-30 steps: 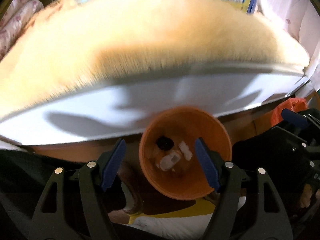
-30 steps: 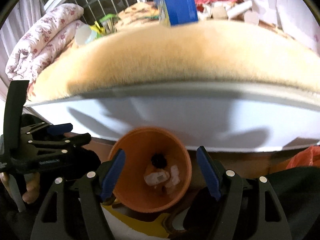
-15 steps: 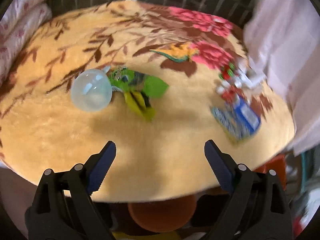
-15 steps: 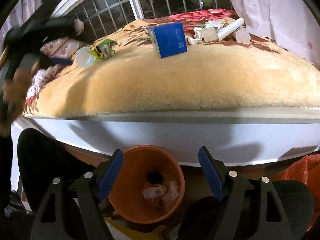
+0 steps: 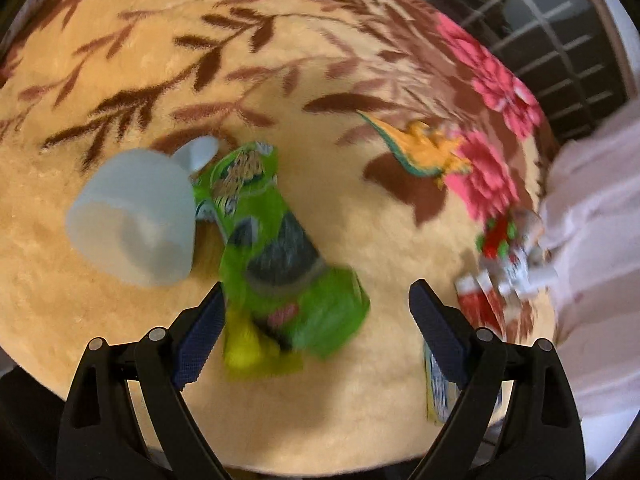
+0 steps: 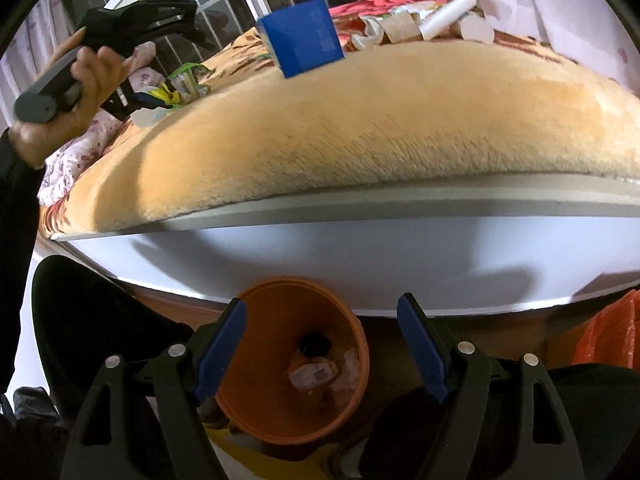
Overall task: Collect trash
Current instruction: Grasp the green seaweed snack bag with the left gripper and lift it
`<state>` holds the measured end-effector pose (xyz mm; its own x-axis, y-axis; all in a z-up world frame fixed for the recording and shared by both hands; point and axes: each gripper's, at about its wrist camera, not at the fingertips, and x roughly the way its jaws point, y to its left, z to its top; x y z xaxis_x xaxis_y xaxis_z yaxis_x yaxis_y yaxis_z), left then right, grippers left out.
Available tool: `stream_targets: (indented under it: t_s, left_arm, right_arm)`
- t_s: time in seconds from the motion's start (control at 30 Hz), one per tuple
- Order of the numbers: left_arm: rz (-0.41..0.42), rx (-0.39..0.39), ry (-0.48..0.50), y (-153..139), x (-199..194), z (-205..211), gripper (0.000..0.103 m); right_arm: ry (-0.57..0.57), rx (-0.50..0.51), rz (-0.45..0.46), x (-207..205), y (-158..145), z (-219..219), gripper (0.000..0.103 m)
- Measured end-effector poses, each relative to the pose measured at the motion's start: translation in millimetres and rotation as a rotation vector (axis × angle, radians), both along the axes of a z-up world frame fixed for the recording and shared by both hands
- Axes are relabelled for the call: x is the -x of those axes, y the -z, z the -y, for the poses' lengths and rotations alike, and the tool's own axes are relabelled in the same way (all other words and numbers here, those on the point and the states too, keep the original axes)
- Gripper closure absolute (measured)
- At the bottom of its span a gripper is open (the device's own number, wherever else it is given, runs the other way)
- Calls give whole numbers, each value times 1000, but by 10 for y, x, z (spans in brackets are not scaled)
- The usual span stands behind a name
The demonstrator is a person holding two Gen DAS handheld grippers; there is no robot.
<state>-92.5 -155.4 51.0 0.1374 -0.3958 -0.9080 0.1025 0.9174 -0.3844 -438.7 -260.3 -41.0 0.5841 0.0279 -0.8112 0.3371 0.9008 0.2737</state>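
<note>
While the left gripper (image 5: 316, 322) hangs over the blanket (image 5: 360, 72) with its jaws spread wide and nothing between them, a green snack wrapper (image 5: 280, 248) lies just ahead of its blue pads, blurred so that the print cannot be read. A pale translucent plastic cup (image 5: 136, 216) lies on its side, touching the wrapper on the left. Near the right edge, a heap of red and white packets (image 5: 504, 264) is smeared and hard to identify, and a yellow-and-blue pack (image 5: 438, 392) is partly hidden behind the right finger.

From the right wrist view, the right gripper (image 6: 320, 340) is also spread and empty, low beside the white bed frame (image 6: 320, 256). Below it stands an orange bin (image 6: 296, 360) with some scraps inside; its near rim is cut off by the fingers. On the blanket, a blue box (image 6: 300, 36) stands, with cardboard tubes (image 6: 440, 24) behind.
</note>
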Motion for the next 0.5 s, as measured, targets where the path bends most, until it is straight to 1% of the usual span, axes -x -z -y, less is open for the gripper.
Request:
stream_targets:
  t_s: [0.1, 0.13, 0.17, 0.2, 0.23, 0.37, 0.47, 0.5]
  left_arm:
    - [-12, -12, -32, 88, -111, 50, 16]
    - [-16, -21, -41, 131, -145, 67, 26]
    - [-17, -29, -40, 161, -157, 80, 40]
    - [-19, -35, -25, 196, -170, 106, 41]
    - [-10, -50, -11, 229, -168, 124, 46]
    - [82, -82, 42, 203, -49, 136, 55]
    - [129, -94, 94, 141, 74, 141, 59]
    - [158, -96, 123, 90, 163, 140, 59]
  right_arm:
    - [-1, -27, 3, -17, 24, 35, 27]
    - [-2, -29, 5, -19, 28, 48, 27]
    - [-2, -31, 7, -22, 28, 50, 27]
    - [-2, -32, 8, -21, 28, 49, 27]
    - [-2, -33, 7, -20, 31, 49, 27]
    - [6, -42, 3, -1, 41, 55, 27]
    - [9, -51, 11, 13, -29, 90, 27]
    - [10, -44, 17, 20, -72, 111, 27]
